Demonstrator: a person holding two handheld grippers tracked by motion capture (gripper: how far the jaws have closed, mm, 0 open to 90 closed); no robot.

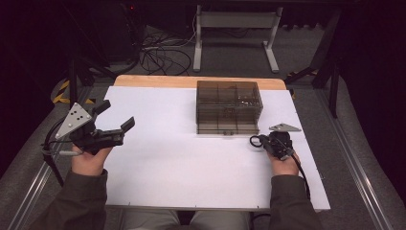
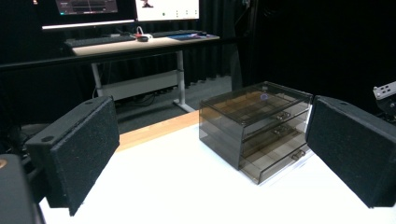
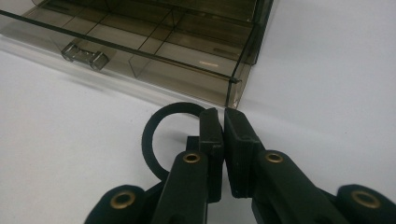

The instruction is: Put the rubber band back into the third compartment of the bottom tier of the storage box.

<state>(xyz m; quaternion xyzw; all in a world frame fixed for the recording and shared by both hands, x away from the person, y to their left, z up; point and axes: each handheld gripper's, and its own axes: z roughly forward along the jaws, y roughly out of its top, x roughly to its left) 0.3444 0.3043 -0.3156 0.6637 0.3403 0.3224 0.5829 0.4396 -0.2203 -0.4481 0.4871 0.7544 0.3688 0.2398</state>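
Note:
A smoked see-through drawer box stands at the back middle of the white table, all drawers pushed in. My right gripper rests on the table just off the box's front right corner, shut on the edge of a black ring. In the right gripper view the ring lies flat to the left of the pinched jaws of that gripper, in front of the bottom drawer and its clear handle. My left gripper is held over the table's left edge, open and empty, facing the box.
A wooden strip borders the table's far edge. Behind it stand a white desk frame and loose cables on the floor. A desk with monitors and a keyboard is farther back. The right gripper's grey plate lies beside the box.

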